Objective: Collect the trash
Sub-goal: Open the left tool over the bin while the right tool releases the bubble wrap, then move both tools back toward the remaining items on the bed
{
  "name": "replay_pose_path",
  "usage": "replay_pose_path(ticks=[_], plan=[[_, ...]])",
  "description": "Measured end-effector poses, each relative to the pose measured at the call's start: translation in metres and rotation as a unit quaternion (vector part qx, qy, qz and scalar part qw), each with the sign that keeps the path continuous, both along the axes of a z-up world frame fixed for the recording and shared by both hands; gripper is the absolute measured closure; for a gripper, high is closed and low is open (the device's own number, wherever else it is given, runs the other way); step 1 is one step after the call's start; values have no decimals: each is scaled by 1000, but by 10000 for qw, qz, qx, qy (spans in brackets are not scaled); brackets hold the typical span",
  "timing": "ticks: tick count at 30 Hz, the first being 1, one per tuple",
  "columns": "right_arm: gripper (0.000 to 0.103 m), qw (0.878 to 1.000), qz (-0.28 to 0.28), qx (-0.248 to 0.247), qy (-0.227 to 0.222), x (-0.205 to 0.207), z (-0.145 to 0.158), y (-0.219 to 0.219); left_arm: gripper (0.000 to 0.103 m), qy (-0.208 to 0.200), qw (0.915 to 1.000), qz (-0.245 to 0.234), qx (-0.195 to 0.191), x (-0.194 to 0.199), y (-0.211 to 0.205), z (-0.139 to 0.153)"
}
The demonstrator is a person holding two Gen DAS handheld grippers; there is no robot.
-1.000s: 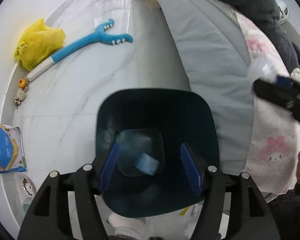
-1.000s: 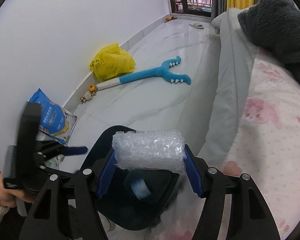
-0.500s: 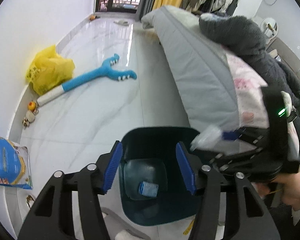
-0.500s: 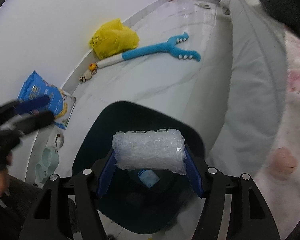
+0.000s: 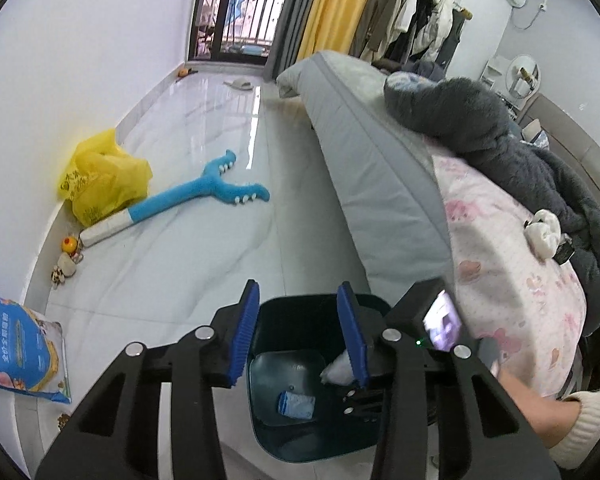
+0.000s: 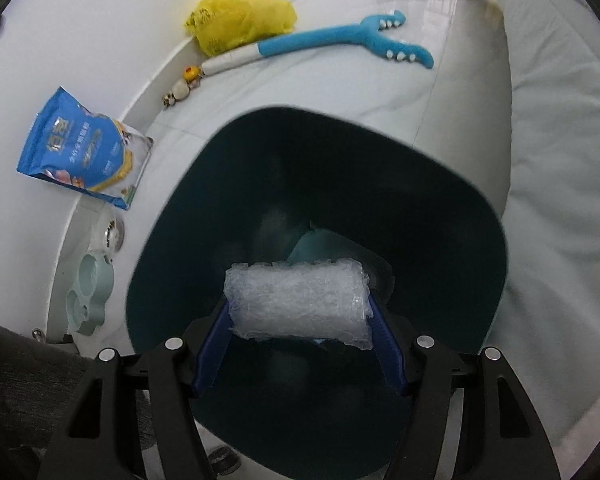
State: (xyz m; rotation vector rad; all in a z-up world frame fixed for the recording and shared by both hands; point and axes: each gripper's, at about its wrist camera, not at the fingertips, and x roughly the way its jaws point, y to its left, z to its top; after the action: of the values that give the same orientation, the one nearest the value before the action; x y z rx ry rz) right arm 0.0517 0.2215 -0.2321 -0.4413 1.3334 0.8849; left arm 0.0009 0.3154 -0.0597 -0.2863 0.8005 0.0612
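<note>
A dark teal trash bin [image 5: 300, 436] [image 6: 452, 216] stands on the floor beside the bed. A small blue wrapper [image 5: 296, 405] lies at its bottom. My right gripper [image 6: 300, 320] is shut on a roll of clear bubble wrap [image 6: 298, 304], held inside the bin's mouth and pointing steeply down. In the left wrist view the right gripper's black body [image 5: 428, 320] and a corner of the bubble wrap [image 5: 338, 370] show over the bin. My left gripper [image 5: 302, 330] hovers above the bin's near rim; its jaws are closing with nothing between them.
A yellow plastic bag [image 5: 100, 178], a blue plush toy [image 5: 204, 196] and small toys [image 5: 66, 256] lie by the wall. A blue pet-food bag [image 6: 84, 148] and a pale green bowl stand [image 6: 90, 292] sit left of the bin. The bed [image 5: 380, 184] flanks the right side.
My left gripper rose and tilted up away from the bin while its jaws narrowed. My right gripper sank with the bubble wrap from above the bin into its mouth.
</note>
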Motion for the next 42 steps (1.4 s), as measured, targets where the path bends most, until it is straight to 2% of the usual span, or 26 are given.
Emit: replay_pose_path(ticks=[4, 10, 15, 23, 32, 36, 42], plan=[[36, 9997, 137, -134, 145, -7, -8, -2, 60, -181, 9998, -38, 10, 0, -3, 12], [27, 9992, 318, -176, 176, -18, -6, -7, 60, -416, 9991, -74, 104, 2, -13, 29], [24, 9994, 329, -102, 79, -16, 5, -15, 50, -569, 9982, -136, 140, 8, -24, 40], [24, 9973, 341, 504, -411, -10, 61, -33, 39, -738, 9968, -169, 270, 18, -47, 55], [24, 9871, 191, 1150, -1095, 1, 129, -63, 31, -983, 9947, -95, 276, 24, -65, 72], [24, 9810, 27, 1328, -1411, 11, 153, -86, 26, -1140, 9931, -80, 243, 28, -75, 79], [24, 9738, -298, 1425, -1746, 27, 172, -123, 22, -1218, 9923, -167, 173, 40, -93, 84]])
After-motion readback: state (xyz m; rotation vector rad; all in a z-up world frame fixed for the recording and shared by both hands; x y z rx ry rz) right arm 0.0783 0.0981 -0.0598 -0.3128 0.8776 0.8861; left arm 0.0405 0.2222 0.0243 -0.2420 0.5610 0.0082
